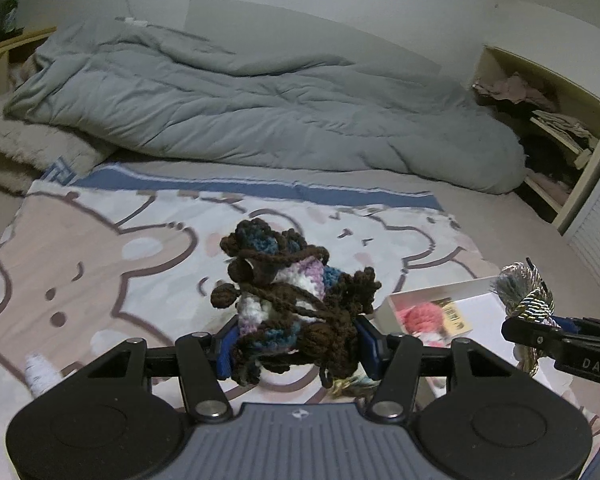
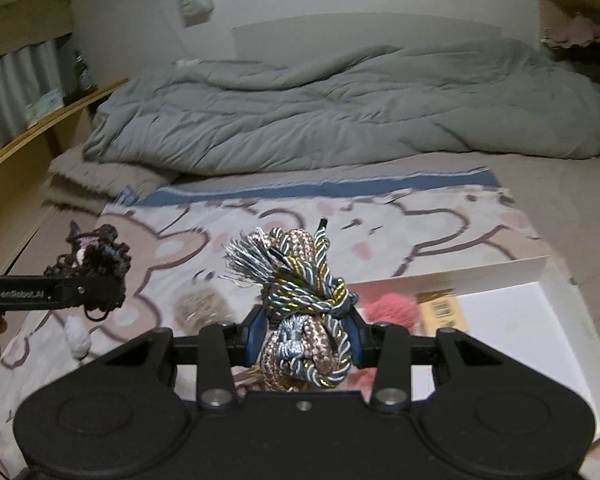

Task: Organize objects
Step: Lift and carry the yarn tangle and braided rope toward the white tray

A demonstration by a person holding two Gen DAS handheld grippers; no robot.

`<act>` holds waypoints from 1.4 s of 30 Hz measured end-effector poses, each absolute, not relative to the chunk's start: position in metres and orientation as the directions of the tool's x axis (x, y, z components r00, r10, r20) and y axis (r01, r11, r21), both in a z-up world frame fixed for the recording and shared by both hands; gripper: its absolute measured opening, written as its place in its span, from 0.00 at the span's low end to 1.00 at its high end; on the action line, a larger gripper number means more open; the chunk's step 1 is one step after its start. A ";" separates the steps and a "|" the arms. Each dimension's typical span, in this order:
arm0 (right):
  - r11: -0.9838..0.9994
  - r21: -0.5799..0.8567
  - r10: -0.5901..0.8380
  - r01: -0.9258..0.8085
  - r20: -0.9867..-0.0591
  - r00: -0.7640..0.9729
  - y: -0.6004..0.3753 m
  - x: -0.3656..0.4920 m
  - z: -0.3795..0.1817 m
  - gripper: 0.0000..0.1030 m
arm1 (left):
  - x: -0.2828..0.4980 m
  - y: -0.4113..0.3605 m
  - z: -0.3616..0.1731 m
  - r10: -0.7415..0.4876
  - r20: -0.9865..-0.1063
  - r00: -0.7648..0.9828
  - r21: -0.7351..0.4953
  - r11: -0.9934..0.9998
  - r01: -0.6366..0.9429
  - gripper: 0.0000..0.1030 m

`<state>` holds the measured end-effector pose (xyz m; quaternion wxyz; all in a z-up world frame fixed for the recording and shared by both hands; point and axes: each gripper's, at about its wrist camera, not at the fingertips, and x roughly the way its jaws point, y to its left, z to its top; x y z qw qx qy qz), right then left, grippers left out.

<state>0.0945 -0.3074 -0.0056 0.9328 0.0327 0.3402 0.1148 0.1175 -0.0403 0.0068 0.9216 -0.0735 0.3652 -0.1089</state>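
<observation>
The crochet bundle [image 1: 290, 304] and the knotted cord bundle [image 2: 304, 312] both look light, soft and squashy, likely to shed loose strands, so they are best pinched across the thick middle. Each sits wedged between the blue pads, lifted above the bear-print blanket [image 1: 100, 248]: the left gripper [image 1: 296, 346] clamps the crochet, the right gripper [image 2: 304, 338] clamps the cords. The white box [image 2: 540, 320] lies open nearby on the right.

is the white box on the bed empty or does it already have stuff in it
Not empty: the white box already holds a pink yarn ball and a tan labelled packet.
</observation>
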 end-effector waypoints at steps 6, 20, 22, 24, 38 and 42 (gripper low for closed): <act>0.983 0.122 0.185 -0.139 -0.618 0.764 -0.339 0.099 -0.005 0.40 | 0.126 -0.074 0.011 -0.294 -0.636 0.713 -0.221 0.955 0.196 0.56; 0.997 0.060 0.073 -0.046 -0.586 0.807 -0.395 0.135 0.017 0.40 | 0.157 -0.152 0.023 -0.397 -0.579 0.712 -0.238 0.918 0.318 0.56; 0.997 0.068 0.059 -0.023 -0.589 0.806 -0.405 0.145 0.016 0.40 | 0.164 -0.164 0.025 -0.411 -0.573 0.709 -0.239 0.911 0.335 0.56; 0.997 0.079 0.046 0.002 -0.596 0.802 -0.416 0.155 0.015 0.40 | 0.173 -0.180 0.026 -0.421 -0.568 0.707 -0.229 0.906 0.356 0.56; 0.990 0.079 -0.035 0.114 -0.655 0.755 -0.486 0.202 -0.038 0.40 | 0.219 -0.292 -0.021 -0.529 -0.611 0.589 -0.220 0.828 0.515 0.56; 0.990 0.063 -0.046 0.123 -0.688 0.724 -0.500 0.209 -0.058 0.40 | 0.231 -0.317 -0.047 -0.541 -0.656 0.526 -0.223 0.805 0.550 0.56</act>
